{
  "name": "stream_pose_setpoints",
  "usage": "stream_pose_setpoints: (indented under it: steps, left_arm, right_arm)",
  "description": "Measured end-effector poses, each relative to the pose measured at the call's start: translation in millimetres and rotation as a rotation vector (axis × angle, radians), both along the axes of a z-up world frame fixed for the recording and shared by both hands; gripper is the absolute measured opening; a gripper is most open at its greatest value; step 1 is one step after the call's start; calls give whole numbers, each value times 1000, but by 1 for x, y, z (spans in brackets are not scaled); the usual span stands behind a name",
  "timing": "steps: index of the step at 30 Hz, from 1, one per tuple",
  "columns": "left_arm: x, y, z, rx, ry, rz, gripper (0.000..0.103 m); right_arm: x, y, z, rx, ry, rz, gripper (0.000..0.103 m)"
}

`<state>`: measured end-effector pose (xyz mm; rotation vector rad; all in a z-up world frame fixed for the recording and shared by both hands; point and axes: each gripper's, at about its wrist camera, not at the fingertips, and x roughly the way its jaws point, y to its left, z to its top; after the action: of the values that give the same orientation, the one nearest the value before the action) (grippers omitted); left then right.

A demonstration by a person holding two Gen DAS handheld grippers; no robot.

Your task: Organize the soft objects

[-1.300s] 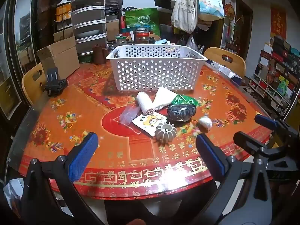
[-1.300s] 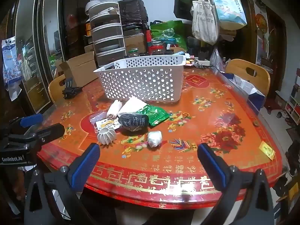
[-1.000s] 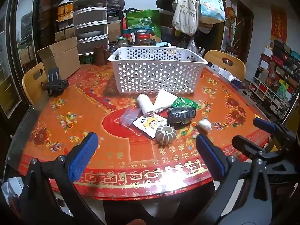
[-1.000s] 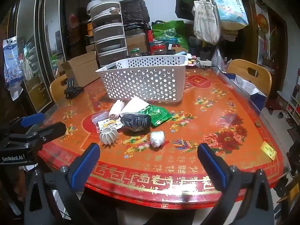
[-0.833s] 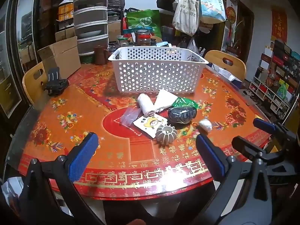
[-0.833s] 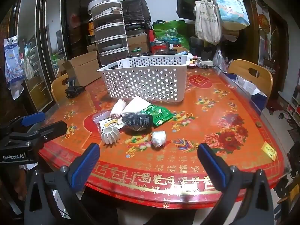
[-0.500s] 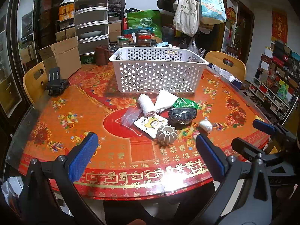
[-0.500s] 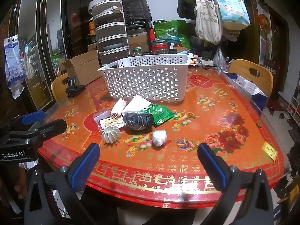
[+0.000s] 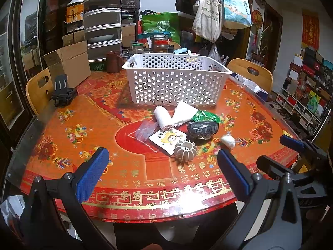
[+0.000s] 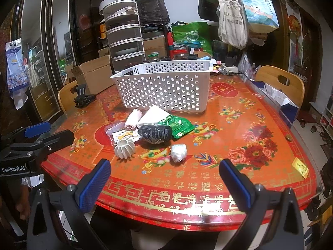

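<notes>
Right wrist view shows our right gripper [image 10: 164, 177] with jaws spread wide and empty, low in the frame over the near table [image 10: 260, 112] edge. The soft objects sit clustered mid-frame: a small white bundle [image 10: 178, 152] nearest us, a dark pouch [image 10: 156, 133] touching a green packet [image 10: 179, 125], a ribbed white ball [image 10: 124, 145] to the left. The white basket [image 10: 166, 87] stands just behind them. In the left wrist view our left gripper [image 9: 164, 173] is likewise released, centre-bottom. We judge the risk lies in crowding: closing on one piece could drag its neighbour, and both grippers converging may collide.
</notes>
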<state>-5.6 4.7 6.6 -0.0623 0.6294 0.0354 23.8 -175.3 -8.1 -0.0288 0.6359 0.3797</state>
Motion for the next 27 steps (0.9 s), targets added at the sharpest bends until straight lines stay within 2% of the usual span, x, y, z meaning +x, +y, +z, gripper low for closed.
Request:
stream_pose_setpoints:
  steps: [27]
  left_arm:
    - [-1, 2, 2, 1, -4, 3, 103]
  right_arm:
    - [-1, 0, 1, 3, 0, 4, 103]
